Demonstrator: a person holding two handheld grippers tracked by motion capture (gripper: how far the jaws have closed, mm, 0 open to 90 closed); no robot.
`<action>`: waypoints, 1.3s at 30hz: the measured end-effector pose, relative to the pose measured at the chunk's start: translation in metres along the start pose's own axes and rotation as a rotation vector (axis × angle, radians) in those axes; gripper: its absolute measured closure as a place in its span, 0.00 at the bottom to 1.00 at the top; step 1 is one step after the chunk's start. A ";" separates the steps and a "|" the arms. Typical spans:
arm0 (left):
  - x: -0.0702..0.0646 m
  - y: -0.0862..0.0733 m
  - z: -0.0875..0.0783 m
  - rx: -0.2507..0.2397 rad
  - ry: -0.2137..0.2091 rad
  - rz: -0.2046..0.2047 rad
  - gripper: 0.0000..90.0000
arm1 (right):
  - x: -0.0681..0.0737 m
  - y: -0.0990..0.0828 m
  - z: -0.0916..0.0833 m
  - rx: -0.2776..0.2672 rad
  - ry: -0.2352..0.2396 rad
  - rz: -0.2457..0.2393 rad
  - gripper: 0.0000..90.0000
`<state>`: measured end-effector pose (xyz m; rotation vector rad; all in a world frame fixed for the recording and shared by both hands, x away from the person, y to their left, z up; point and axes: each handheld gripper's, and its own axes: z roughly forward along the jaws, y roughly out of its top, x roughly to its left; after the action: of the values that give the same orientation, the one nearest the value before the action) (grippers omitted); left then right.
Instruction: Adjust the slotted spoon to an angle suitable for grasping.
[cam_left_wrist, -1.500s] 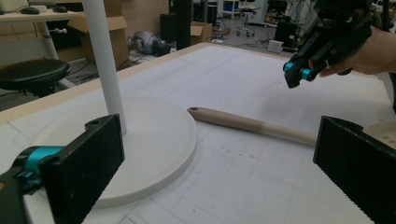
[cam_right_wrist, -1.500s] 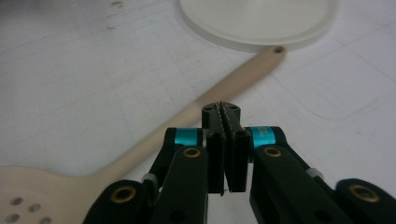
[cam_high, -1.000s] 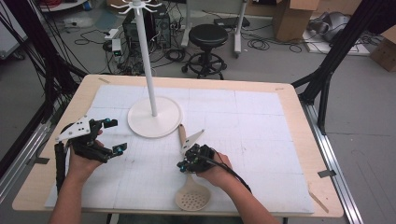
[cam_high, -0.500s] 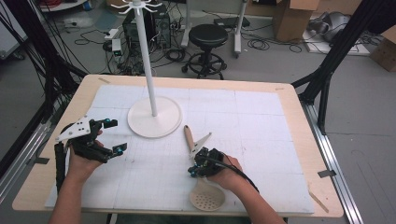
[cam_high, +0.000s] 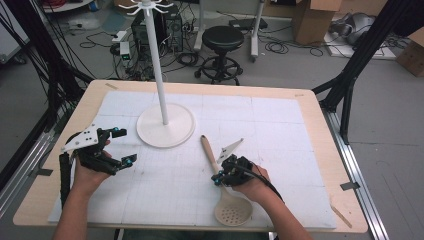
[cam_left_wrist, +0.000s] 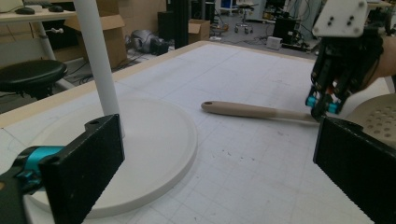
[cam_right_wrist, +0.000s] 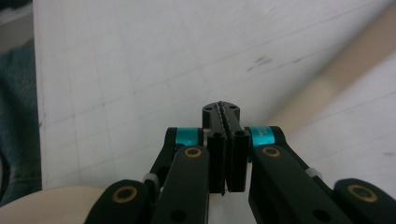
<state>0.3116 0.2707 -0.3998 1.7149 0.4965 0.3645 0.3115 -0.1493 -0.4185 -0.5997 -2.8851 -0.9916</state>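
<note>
Nearest, the right gripper (cam_high: 218, 178) has its ribbed black jaws pressed flat together with nothing between them, tips down just beside a slotted spoon's (cam_high: 221, 186) handle; the high view cannot show whether they touch. The spoon lies flat near the table's (cam_high: 310, 107) front edge: tan handle, pale perforated bowl partly hidden by the hand. The left gripper (cam_high: 124, 146) is spread wide, empty. Beyond stands a white rack (cam_high: 165, 127) with a round base, its top cut off.
</note>
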 end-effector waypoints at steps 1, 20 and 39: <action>0.000 0.000 0.000 0.004 -0.001 0.000 0.03 | -0.004 0.001 -0.004 -0.031 -0.021 0.015 1.00; 0.000 0.001 -0.001 -0.006 0.001 0.005 0.03 | -0.058 0.034 0.023 0.032 -0.185 0.136 1.00; 0.000 0.002 -0.003 -0.018 0.004 0.005 0.03 | 0.003 0.067 0.051 0.106 -0.070 -0.093 1.00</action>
<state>0.3103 0.2729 -0.3970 1.6988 0.4902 0.3753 0.3384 -0.0694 -0.4192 -0.5069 -3.0293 -0.8364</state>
